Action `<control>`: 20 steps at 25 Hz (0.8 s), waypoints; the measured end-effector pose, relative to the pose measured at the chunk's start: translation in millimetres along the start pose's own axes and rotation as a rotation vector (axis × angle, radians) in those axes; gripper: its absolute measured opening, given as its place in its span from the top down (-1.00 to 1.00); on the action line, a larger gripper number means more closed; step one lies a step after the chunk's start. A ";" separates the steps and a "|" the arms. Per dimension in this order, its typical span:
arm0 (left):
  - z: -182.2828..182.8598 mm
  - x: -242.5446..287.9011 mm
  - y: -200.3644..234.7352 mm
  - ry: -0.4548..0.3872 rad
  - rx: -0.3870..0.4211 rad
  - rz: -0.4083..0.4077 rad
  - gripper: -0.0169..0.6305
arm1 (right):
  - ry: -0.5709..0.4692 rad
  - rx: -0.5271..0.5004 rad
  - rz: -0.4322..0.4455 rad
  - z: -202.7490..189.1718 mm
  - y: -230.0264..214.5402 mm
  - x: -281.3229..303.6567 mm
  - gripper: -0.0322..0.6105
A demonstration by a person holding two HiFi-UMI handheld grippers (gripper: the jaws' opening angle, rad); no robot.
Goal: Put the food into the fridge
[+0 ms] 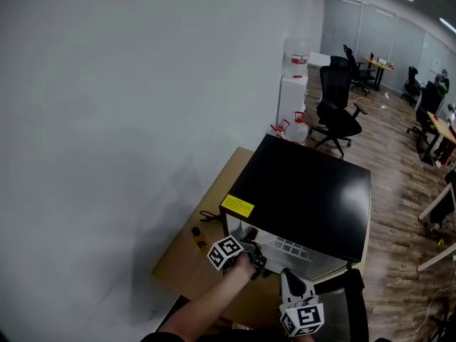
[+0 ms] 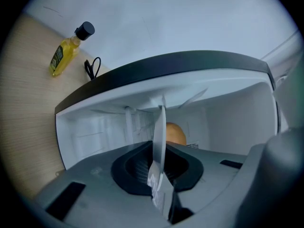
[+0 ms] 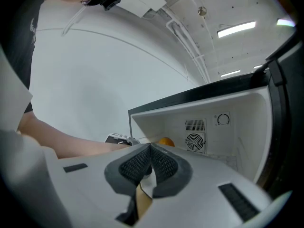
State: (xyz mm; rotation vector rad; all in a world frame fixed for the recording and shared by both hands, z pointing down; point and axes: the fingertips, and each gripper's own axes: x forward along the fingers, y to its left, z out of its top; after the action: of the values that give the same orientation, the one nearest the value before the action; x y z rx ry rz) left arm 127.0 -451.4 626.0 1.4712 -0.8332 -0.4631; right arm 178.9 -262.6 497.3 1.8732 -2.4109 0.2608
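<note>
At the open front of the fridge (image 1: 299, 191), left tongs (image 2: 159, 148) pinch a thin clear sheet (image 2: 160, 125); right tongs (image 3: 151, 151) are clenched; orange (image 2: 176, 133) sits inside, room around it.

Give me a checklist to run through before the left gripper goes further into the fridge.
1. Door open: ok. The white inside of the black-topped mini fridge faces both grippers.
2. Left gripper grip: ok. Its jaws are closed on a thin translucent sheet-like piece.
3. What that piece belongs to: cannot tell.
4. Room inside: ok. Only a round orange item shows at the back.
5. Right gripper free: ok. Its jaws are together with nothing between them.
6. All food stored: not ok. The yellow bottle with a black cap lies on the wooden table, outside the fridge.
</note>
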 end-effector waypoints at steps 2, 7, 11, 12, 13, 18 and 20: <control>0.6 0.7 -1.0 0.002 -0.029 -0.001 0.85 | -0.004 0.002 0.002 0.5 0.9 -1.6 0.71; 2.8 7.9 -2.9 0.029 -0.065 0.003 0.84 | -0.005 0.001 -0.003 -0.5 0.9 -4.9 0.71; 3.7 11.9 -5.8 0.055 -0.052 0.028 0.84 | -0.007 0.001 -0.007 1.9 2.6 -8.1 0.71; 3.2 12.4 -5.8 0.058 -0.048 0.034 0.84 | -0.007 0.001 -0.009 1.6 2.6 -9.2 0.71; 2.7 12.7 -5.7 0.058 -0.046 0.039 0.84 | -0.007 0.001 -0.010 0.9 2.6 -10.3 0.71; -0.3 14.5 -7.5 0.062 -0.076 0.019 0.84 | -0.002 -0.003 -0.010 -1.2 5.4 -12.3 0.71; -2.9 14.4 -8.7 0.065 -0.077 0.017 0.84 | -0.001 -0.007 -0.007 -1.4 7.7 -13.7 0.71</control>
State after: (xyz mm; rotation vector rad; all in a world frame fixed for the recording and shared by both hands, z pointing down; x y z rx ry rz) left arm 140.3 -460.7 620.8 1.3999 -0.7678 -0.4282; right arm 174.8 -247.5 495.7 1.8791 -2.4023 0.2514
